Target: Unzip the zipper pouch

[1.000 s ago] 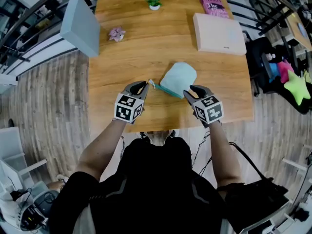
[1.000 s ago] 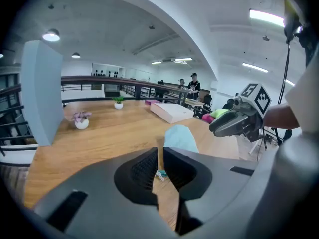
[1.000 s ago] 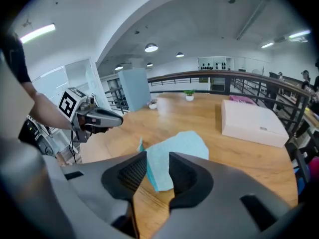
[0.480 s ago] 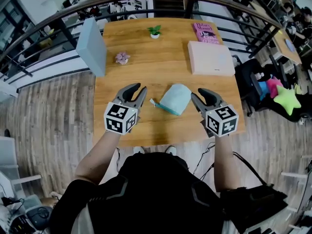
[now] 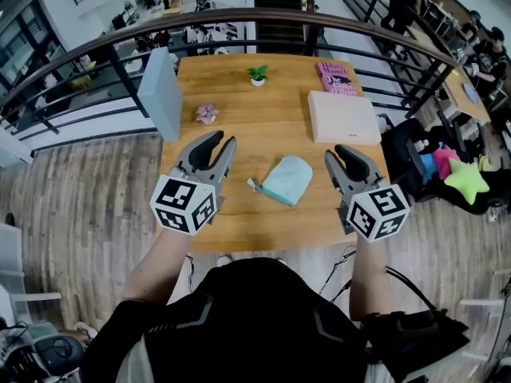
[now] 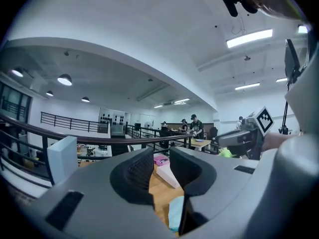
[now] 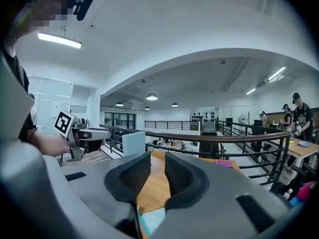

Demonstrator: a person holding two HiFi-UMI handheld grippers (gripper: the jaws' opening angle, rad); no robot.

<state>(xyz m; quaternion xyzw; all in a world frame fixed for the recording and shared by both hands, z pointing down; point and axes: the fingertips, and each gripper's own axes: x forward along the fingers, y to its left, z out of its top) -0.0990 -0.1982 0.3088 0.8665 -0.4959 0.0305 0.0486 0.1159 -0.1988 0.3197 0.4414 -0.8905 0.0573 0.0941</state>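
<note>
Now the left gripper (image 5: 223, 140) and right gripper (image 5: 339, 152) have lifted away. Left jaws are opening, right jaws closing, both empty. The pouch (image 5: 289, 179) lies between them on the table (image 5: 239, 102); maybe they're done.

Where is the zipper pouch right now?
In the head view the light blue zipper pouch lies on the wooden table near its front edge, untouched between the empty left tongs, jaws opening, and the empty right tongs, jaws closing.
</note>
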